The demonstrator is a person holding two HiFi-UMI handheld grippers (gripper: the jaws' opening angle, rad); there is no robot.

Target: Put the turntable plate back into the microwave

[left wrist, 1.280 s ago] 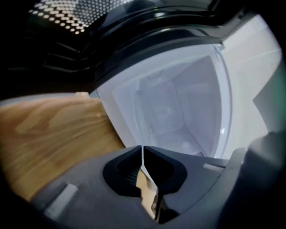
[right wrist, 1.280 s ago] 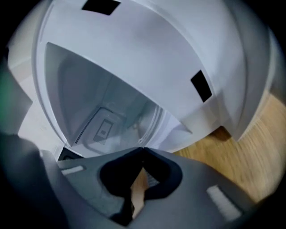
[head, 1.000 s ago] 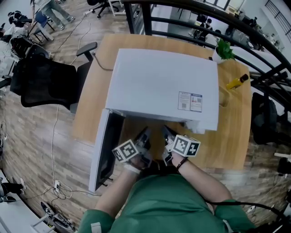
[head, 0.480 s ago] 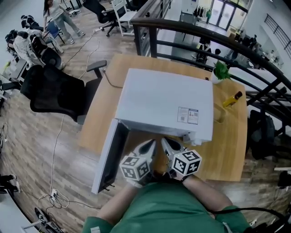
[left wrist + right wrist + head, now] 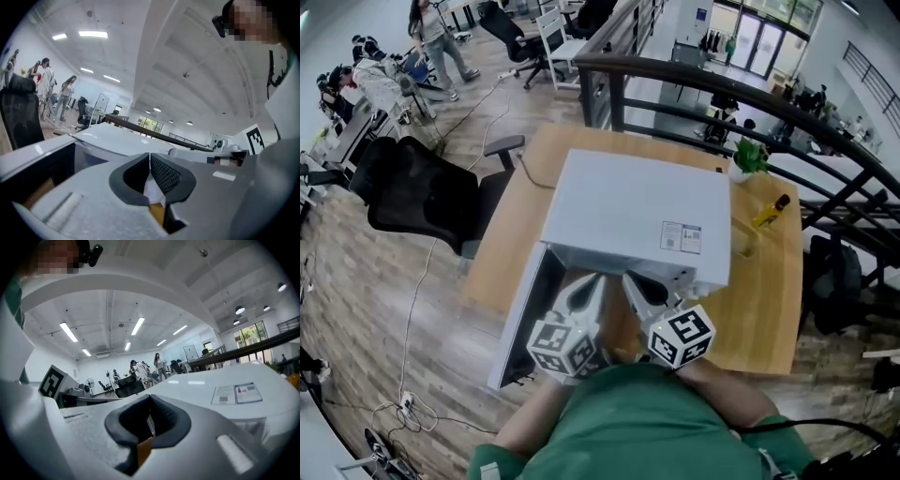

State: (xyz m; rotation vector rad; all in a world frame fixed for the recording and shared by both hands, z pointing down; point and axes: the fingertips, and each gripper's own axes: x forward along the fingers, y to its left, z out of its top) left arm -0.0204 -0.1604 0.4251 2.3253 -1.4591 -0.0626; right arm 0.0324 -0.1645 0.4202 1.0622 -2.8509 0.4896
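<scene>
The white microwave (image 5: 637, 220) stands on a wooden table (image 5: 764, 309), its door (image 5: 523, 319) swung open to the left. No turntable plate shows in any view. My left gripper (image 5: 592, 279) and right gripper (image 5: 630, 279) hang side by side in front of the oven's opening, above the table, both pointing at it. Both are shut with nothing between the pads. In the left gripper view the left gripper (image 5: 150, 155) looks level over the microwave top (image 5: 117, 140). In the right gripper view the right gripper (image 5: 149, 399) faces the labelled top (image 5: 234, 393).
A yellow bottle (image 5: 769, 210) and a small potted plant (image 5: 748, 157) stand at the table's far right corner. A black office chair (image 5: 422, 197) sits left of the table. A dark railing (image 5: 722, 94) runs behind it. A cable (image 5: 412, 281) trails across the floor.
Both grippers have risen from low at the oven's mouth towards my head and rolled, so their marker cubes look bigger. Their jaws stayed shut.
</scene>
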